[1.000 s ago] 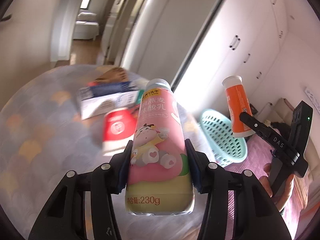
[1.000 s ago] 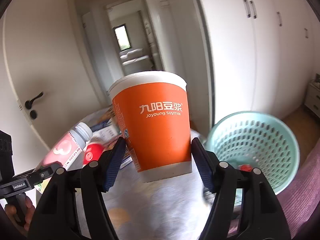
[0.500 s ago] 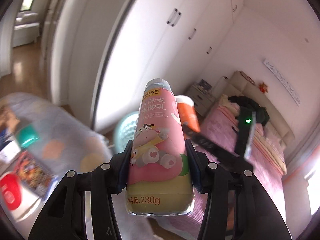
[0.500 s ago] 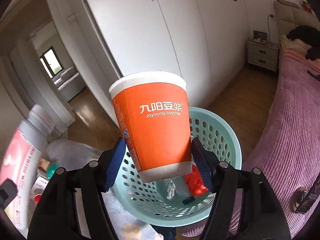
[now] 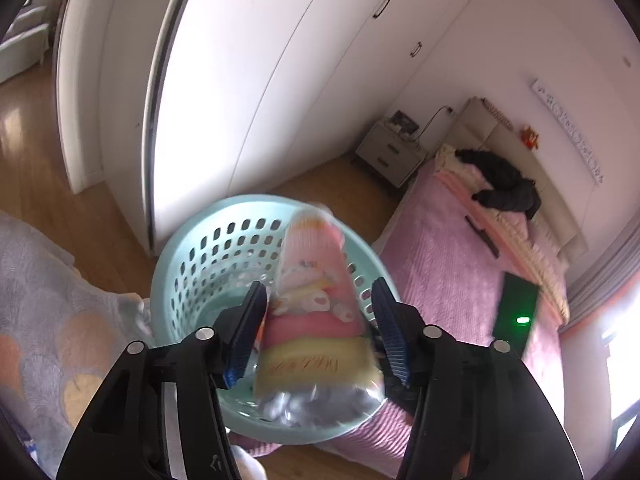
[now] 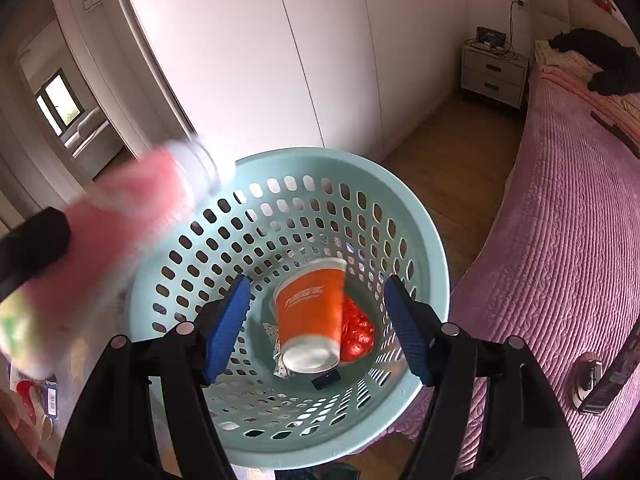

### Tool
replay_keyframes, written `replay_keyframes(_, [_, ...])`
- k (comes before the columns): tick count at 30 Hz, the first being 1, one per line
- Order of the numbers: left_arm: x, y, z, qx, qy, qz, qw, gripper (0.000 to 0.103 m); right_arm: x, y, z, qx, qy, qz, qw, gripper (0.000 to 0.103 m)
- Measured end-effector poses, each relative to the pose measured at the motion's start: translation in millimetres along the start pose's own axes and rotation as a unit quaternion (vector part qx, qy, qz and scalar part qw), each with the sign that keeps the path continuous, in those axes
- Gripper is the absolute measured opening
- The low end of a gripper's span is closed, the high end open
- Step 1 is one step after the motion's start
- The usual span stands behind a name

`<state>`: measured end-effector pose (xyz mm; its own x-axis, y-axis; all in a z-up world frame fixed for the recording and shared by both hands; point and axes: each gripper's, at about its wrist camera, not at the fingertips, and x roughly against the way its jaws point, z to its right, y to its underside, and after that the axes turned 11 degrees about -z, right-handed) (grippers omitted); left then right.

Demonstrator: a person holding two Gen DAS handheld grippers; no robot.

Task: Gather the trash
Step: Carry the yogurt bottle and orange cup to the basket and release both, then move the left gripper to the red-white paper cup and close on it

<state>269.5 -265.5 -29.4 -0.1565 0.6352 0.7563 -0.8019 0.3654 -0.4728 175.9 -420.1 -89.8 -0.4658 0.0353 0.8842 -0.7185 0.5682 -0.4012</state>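
Observation:
The mint-green perforated basket [image 6: 404, 216] stands on the floor under both grippers; it also shows in the left wrist view [image 5: 188, 256]. My right gripper [image 6: 316, 324] is open above it, and the orange soy-milk cup [image 6: 312, 312] is loose, blurred, inside the basket over red crumpled trash [image 6: 358, 334]. My left gripper [image 5: 320, 324] is open; the pink yogurt bottle [image 5: 316, 304] sits blurred between its spread fingers, free of the pads. The bottle also shows blurred at the left of the right wrist view [image 6: 108, 240].
A pink bedspread [image 6: 560, 248] lies right of the basket. A patterned grey cloth surface [image 5: 44, 312] is to its left, with leftover packaging [image 6: 36, 396] on it. White wardrobes [image 5: 260, 60] stand behind and a nightstand [image 6: 494, 74] at the far wall.
Both grippers moved over the basket and opened. The orange cup left the right gripper and dropped into the basket. The pink bottle came loose from the left gripper's pads.

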Motion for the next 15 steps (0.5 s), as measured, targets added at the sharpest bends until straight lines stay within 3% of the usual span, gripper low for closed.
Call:
replay_keyframes(3, [4.5, 7.2, -13.9, 0.009, 0.000, 0.005, 1.0000, 0.072, 9.1, 7.8, 5.7, -0.004, -0.012, 0.005, 1.000, 0.066])
replay_keyframes(7, [21.9, 25.9, -28.9, 0.020, -0.003, 0.012, 0.9997, 0.072, 18.7, 13.7, -1.7, 0.004, -0.033, 0.007, 0.999, 0.066])
replay_keyframes(15, [96.3, 67.0, -36.5, 0.022, -0.061, 0.066, 0.9957, 0.072, 55.7, 27.1, -51.2, 0.063, -0.070, 0.031, 0.995, 0.066])
